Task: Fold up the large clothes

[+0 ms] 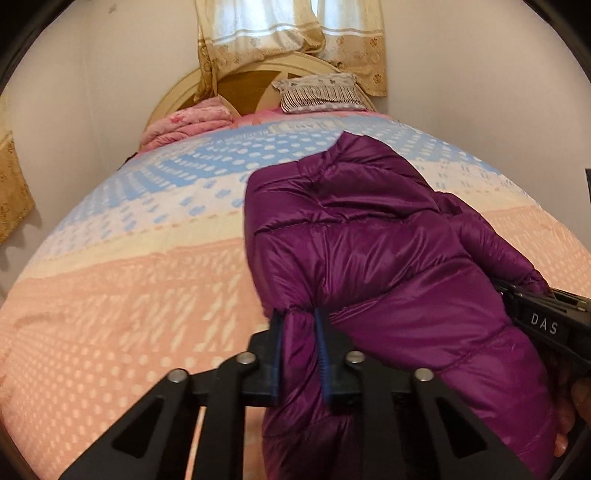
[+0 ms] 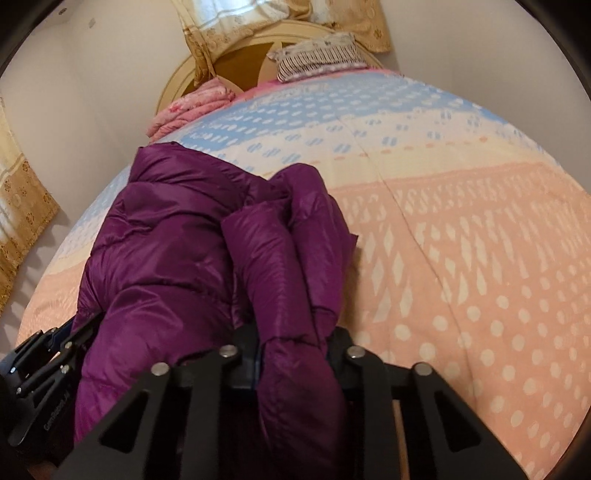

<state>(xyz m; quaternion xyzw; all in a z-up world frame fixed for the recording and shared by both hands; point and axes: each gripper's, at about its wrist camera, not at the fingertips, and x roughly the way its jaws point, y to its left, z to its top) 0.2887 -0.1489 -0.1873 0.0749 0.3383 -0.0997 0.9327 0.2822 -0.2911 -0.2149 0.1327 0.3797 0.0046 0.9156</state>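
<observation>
We grip the purple jacket with both grippers over the bed.

Our left gripper (image 1: 300,325) pinches a gathered cuff of the puffy, quilted purple jacket (image 1: 369,251) at lower centre; our right gripper (image 2: 291,343) clamps a thick folded sleeve. Both angle downward. The glossy jacket lies across the dotted peach-and-blue bedspread (image 1: 129,280), mid-frame.

Soft daylight enters through the curtained window (image 1: 288,22); sheen glints on the jacket (image 1: 369,251). Fisheye bends the bed (image 1: 129,295); corners vignette dark.
</observation>
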